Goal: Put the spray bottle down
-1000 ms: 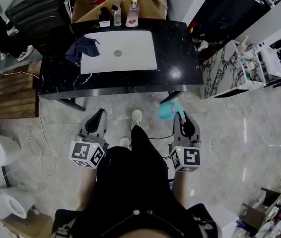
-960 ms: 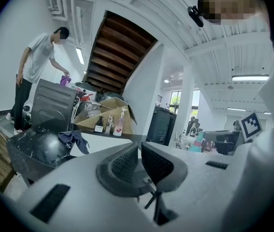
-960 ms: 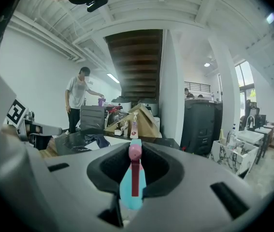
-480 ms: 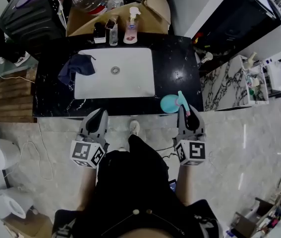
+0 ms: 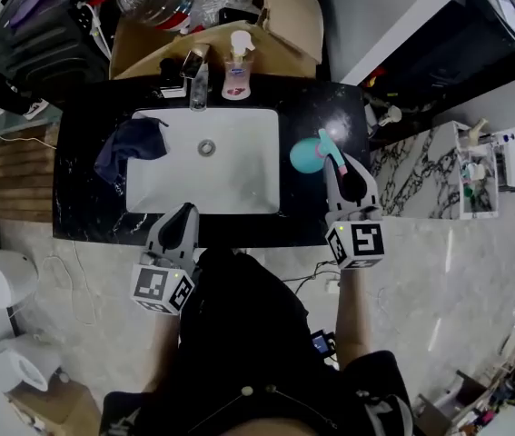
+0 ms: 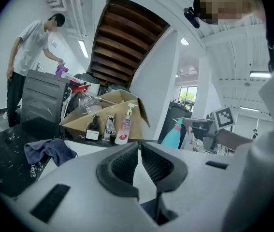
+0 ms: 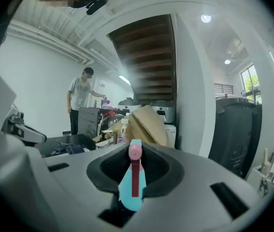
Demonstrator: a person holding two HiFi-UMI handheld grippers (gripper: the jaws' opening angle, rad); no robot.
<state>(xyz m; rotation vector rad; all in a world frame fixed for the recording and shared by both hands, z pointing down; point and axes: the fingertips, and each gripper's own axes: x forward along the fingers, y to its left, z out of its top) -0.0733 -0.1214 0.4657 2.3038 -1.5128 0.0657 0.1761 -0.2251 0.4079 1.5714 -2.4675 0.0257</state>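
The teal spray bottle [image 5: 310,153] with a pink nozzle hangs over the right part of the black counter [image 5: 321,116], just right of the white sink [image 5: 204,162]. My right gripper [image 5: 337,163] is shut on the spray bottle [image 7: 132,183]; its pads clamp the neck, with the pink nozzle [image 7: 135,151] poking up between them. My left gripper [image 5: 184,218] is shut with nothing in it, over the counter's front edge by the sink. In the left gripper view the pads [image 6: 125,167] meet, and the bottle [image 6: 174,135] shows at the right.
A dark blue cloth [image 5: 128,143] lies at the sink's left edge. A soap pump bottle [image 5: 236,68], the tap [image 5: 197,80] and small bottles stand at the counter's back, before a cardboard box [image 5: 275,21]. A marble-pattern side unit [image 5: 420,171] is to the right. Another person [image 6: 26,66] stands far left.
Both grippers have moved forward from over the floor to over the counter. The spray bottle went with the right gripper and now hangs beside the sink.
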